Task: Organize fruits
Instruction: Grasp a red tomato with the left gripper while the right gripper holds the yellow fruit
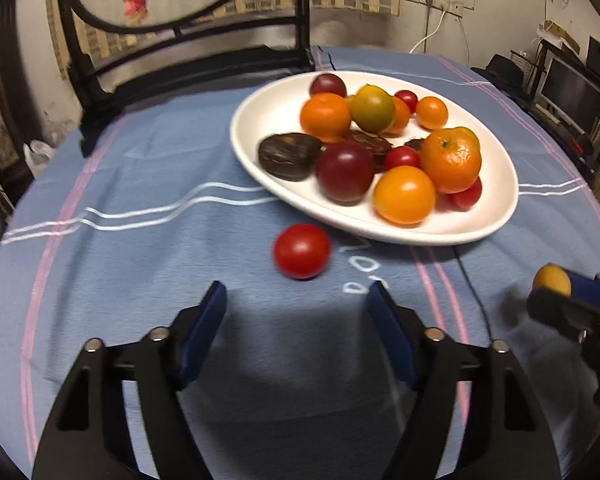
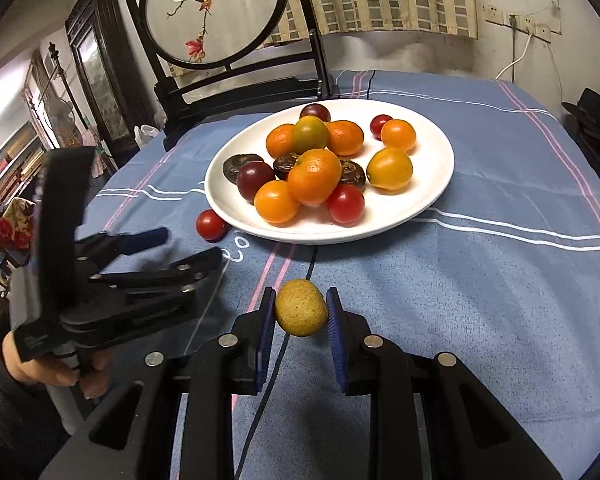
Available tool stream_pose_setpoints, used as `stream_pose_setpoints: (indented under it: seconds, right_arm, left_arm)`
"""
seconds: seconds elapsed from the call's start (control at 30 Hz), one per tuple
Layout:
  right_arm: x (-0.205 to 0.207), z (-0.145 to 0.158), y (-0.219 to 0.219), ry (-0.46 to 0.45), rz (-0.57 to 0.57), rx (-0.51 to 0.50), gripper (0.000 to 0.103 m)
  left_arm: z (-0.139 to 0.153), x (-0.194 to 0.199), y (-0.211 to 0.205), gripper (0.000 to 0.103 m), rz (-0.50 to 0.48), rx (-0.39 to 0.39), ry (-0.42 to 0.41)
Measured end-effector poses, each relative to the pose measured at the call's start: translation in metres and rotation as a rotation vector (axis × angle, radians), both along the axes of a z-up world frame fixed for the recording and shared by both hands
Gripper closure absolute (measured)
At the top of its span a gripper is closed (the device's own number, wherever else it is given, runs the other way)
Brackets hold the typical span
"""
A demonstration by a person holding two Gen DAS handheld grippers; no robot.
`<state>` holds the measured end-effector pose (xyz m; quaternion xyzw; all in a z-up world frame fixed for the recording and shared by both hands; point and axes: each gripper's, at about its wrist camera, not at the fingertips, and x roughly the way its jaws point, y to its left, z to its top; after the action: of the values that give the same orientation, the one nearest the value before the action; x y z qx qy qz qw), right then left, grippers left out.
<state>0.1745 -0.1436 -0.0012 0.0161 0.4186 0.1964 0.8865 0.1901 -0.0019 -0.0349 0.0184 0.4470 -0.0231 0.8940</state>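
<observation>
Item one: I am holding a small yellow fruit [image 2: 301,307], oval, with a dull, finely speckled skin, clamped between the blue pads of the right gripper [image 2: 301,308] and lifted clear of the cloth, near my side of the table; in the left wrist view it is showing as a yellow ball [image 1: 552,279] at the far right edge. Item two: a round, glossy red tomato [image 1: 302,256] is lying alone on the blue striped tablecloth [image 1: 148,184], just beside the near-left rim of the plate, apart from it in the left wrist view. I am keeping the left gripper [image 1: 296,300] just near of this tomato with its fingers spread wide and nothing between them. Item three: a white plate [image 2: 432,196] is sitting farther back at the table's centre, piled with fruit: ribbed orange mandarins [image 2: 315,176], smooth orange-yellow tomatoes [image 2: 389,169], small red tomatoes [image 2: 345,204], dark purple-red round ones [image 2: 255,178], one green-tinged fruit [image 2: 310,134] resting on top of the heap, and flat, wrinkled dark brown pieces [image 2: 242,167] at the left side. Item four: a dark wooden stand with a round embroidered bird panel [image 2: 216,12] is standing at the far-left edge.
</observation>
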Motion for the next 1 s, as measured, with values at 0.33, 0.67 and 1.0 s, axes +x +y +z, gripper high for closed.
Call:
stream_pose_setpoints:
  seconds: [0.33, 0.67, 1.0]
  right_arm:
    - [-0.005, 0.006, 0.000, 0.004, 0.025, 0.035, 0.077]
    - [-0.002, 0.003, 0.000, 0.009, 0.015, 0.016, 0.077]
    - [-0.002, 0.007, -0.001, -0.023, -0.004, 0.019, 0.077]
  left_arm:
    - [-0.003, 0.021, 0.002, 0.057, 0.008, -0.025, 0.015]
    - [0.005, 0.021, -0.005, 0.072, -0.024, -0.041, 0.011]
    - [0.044, -0.011, -0.015, 0.073, -0.069, -0.048, -0.063]
